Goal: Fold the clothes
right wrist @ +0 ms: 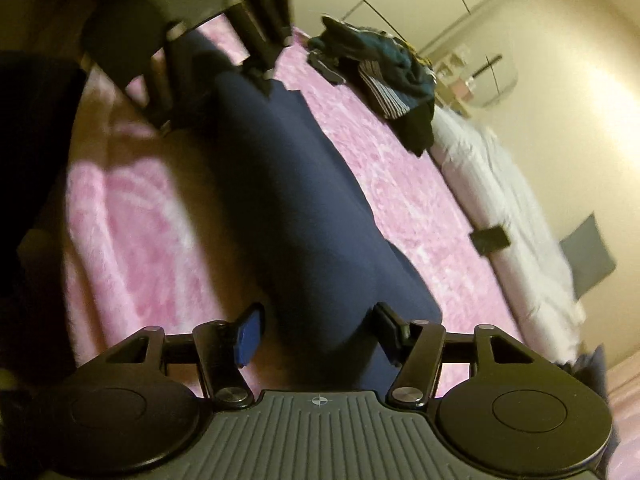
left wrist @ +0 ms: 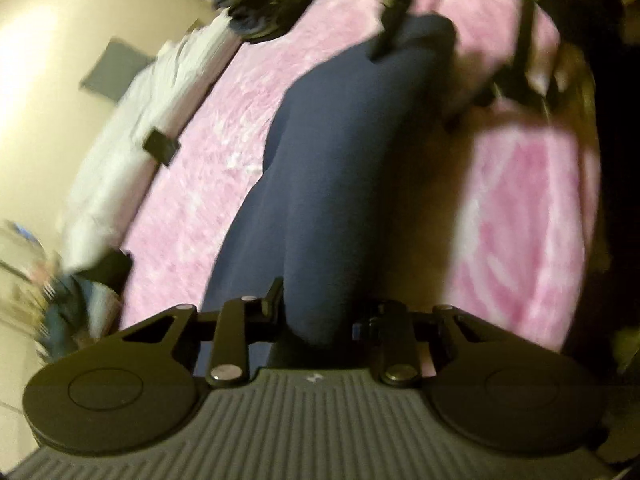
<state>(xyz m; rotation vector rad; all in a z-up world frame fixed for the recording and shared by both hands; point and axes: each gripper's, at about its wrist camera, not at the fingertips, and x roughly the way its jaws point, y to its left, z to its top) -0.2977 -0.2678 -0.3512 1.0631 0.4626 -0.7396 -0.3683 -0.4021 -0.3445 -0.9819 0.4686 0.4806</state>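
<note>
Item one, nearest me: my left hand-held gripper [left wrist: 320, 312], jaws drawn in on one end of the navy garment [left wrist: 320, 168]; the cloth bulges up between the fingers and appears pinched there, though blur softens the contact.

Item two: my right hand-held gripper [right wrist: 316, 328], jaws standing apart, the opposite end of the navy garment [right wrist: 288, 184] lying between the blue-padded finger [right wrist: 250, 334] and the black one. I cannot tell whether the pads press the cloth or merely flank it.

Item three, the landmark: the navy garment itself, a long dark band stretched from one gripper to the other, lying over the pink fleece blanket [left wrist: 208, 168] that covers the bed.

Item four: pink fleece blanket [right wrist: 400, 184], spread on both sides of the garment, in shadow close to it.

Item five, beyond the garment across the blanket: a heap of mixed clothes [right wrist: 384, 72], dark teal and striped pieces, resting on the blanket's far edge.

Item six, beyond the garment, along the blanket's far border: white bedding [left wrist: 132, 132], rumpled, with a small black object [left wrist: 160, 146] lying on its edge next to the blanket.

Item seven, farthest from the garment: a cream wall [right wrist: 560, 100] bearing a grey square panel [right wrist: 588, 252].
</note>
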